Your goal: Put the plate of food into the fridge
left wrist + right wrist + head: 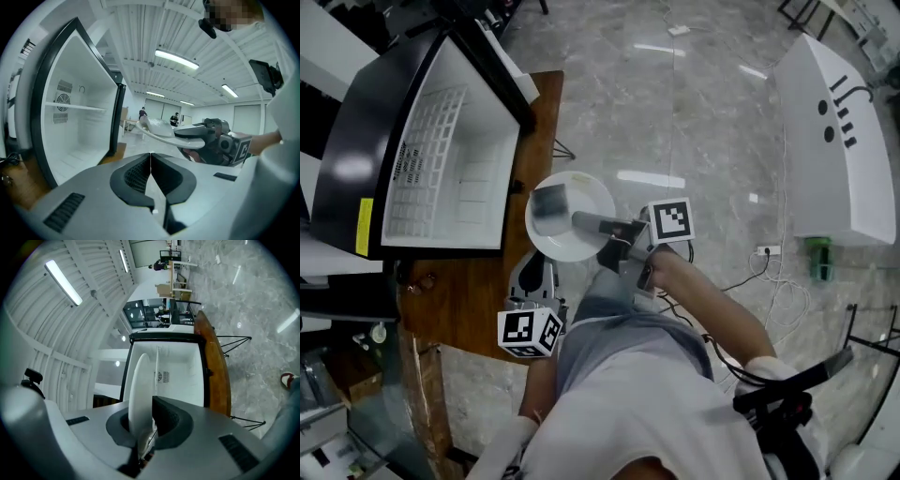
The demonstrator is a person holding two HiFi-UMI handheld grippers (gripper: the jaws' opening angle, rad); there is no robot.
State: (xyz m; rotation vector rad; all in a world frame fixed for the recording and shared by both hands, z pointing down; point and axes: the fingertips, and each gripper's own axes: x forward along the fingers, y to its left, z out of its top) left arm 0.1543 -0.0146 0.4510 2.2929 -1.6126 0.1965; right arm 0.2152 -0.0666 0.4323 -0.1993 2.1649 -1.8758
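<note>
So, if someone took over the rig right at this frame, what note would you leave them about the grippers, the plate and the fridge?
Left gripper: jaws shut, nothing between them; it sits nearer the person than the plate.
Right gripper: shut on the rim of the white plate, which carries the food.
Fridge: stands open on the wooden table, opening facing the plate.
Done: plate is gripped and held in the air in front of the opening.
Left: carry the plate inside, set it down, release it, and probably close the door.
</note>
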